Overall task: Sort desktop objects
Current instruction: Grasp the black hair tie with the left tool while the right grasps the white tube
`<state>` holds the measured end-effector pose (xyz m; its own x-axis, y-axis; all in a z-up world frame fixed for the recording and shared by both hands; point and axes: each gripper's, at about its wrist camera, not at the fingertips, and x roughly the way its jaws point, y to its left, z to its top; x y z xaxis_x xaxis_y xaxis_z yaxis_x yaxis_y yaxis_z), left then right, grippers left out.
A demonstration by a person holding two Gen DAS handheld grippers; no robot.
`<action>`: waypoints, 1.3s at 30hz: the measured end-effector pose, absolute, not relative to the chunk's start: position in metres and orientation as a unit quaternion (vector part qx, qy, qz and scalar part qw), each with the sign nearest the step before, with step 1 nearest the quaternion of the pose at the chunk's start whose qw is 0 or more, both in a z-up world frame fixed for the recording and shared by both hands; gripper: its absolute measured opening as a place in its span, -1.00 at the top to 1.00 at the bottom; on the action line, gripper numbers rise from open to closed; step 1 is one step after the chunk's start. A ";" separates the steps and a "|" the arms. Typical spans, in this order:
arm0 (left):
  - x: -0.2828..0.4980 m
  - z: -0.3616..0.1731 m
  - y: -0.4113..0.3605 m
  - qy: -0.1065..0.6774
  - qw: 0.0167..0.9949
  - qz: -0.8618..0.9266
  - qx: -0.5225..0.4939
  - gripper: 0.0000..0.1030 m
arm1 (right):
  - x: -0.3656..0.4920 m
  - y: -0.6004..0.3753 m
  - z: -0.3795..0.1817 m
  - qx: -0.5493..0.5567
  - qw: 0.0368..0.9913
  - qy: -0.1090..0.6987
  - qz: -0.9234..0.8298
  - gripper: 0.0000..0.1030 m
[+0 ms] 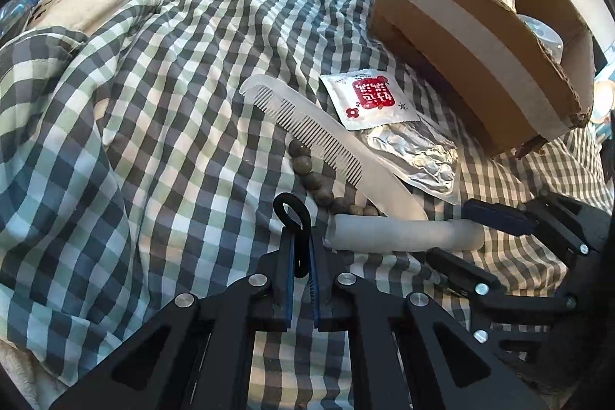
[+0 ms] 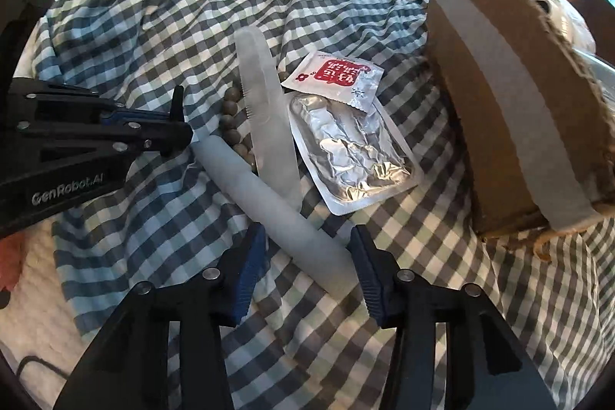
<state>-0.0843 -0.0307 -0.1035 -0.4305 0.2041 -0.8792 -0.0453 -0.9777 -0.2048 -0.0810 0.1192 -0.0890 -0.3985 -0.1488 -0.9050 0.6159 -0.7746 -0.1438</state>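
Crowding the frosted tube between the part-open right gripper: comb, beads; left gripper pinches black loop.

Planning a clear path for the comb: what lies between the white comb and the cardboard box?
A red-and-white sachet and a silver foil pack, both flat on the checked cloth; the left wrist view shows it.

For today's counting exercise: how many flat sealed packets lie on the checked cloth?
2. The white packet with a red label lies nearest the cardboard box; the silver foil packet lies just in front of it, its top edge tucked under the white one. Others may be hidden inside the box.
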 end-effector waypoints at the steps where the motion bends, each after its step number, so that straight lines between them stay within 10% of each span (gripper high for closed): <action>1: -0.084 -0.103 -0.030 -0.074 0.074 0.842 -0.529 0.87 | -0.081 0.120 -0.091 0.497 0.235 0.237 -0.801 0.09; 8: -0.089 -0.099 -0.026 -0.062 0.063 0.855 -0.512 0.87 | -0.068 0.122 -0.081 0.486 0.201 0.244 -0.815 0.56; 10: -0.087 -0.095 -0.025 -0.055 0.060 0.863 -0.498 0.86 | -0.058 0.122 -0.070 0.471 0.191 0.243 -0.826 1.00; 18: -0.089 -0.085 -0.034 -0.074 0.056 0.874 -0.477 0.86 | -0.052 0.116 -0.052 0.448 0.225 0.235 -0.833 0.98; 22: -0.091 -0.088 -0.040 -0.093 0.046 0.870 -0.483 0.86 | -0.063 0.109 -0.068 0.451 0.257 0.246 -0.819 0.27; 29: -0.091 -0.089 -0.039 -0.085 0.042 0.870 -0.484 0.86 | -0.082 0.111 -0.095 0.489 0.273 0.230 -0.796 0.04; 33: -0.093 -0.092 -0.038 -0.083 0.041 0.869 -0.486 0.86 | -0.080 0.101 -0.102 0.481 0.256 0.269 -0.794 0.08; 35: -0.093 -0.092 -0.039 -0.085 0.039 0.870 -0.484 0.86 | -0.079 0.102 -0.100 0.477 0.242 0.276 -0.798 0.84; 39: -0.091 -0.086 -0.049 -0.105 0.030 0.881 -0.461 0.86 | -0.067 0.116 -0.074 0.446 0.225 0.251 -0.829 0.90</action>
